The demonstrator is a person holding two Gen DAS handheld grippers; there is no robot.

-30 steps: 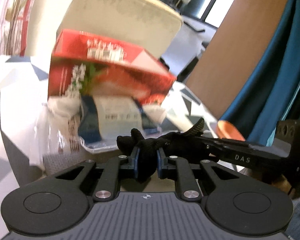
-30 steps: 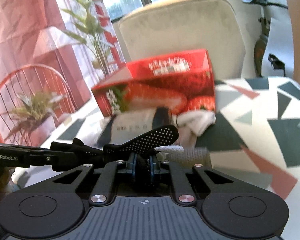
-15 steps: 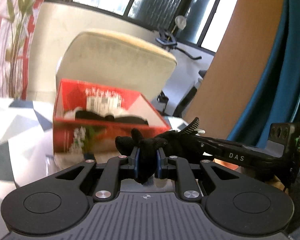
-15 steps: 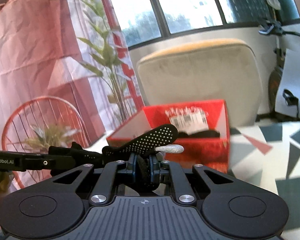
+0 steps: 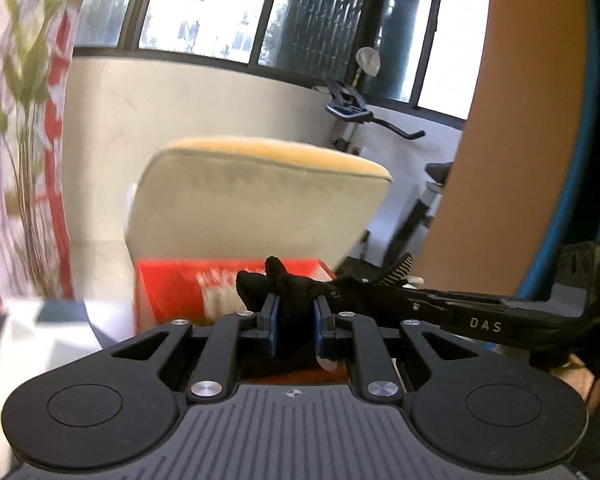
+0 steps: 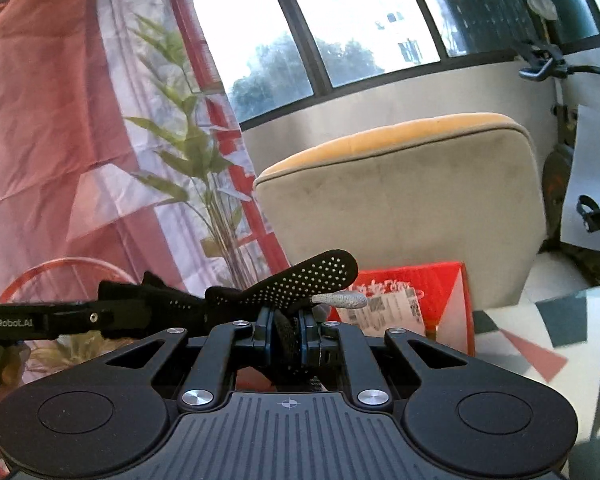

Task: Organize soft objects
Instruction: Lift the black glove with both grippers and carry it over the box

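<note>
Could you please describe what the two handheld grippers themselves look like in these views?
Both are matte black. Each wrist view shows a ribbed grey-black base with two round discs, angled linkage arms with silver screw heads, and blue-edged fingers. Seen side-on, the right gripper bears white "DAS" lettering, and the left gripper reads "GenRobot.AI". No cables are visible.

Bright daylight from windows (image 6: 340,36), blown out; red box (image 5: 180,296) motion-smeared (left view); fisheye bending at edges.
</note>
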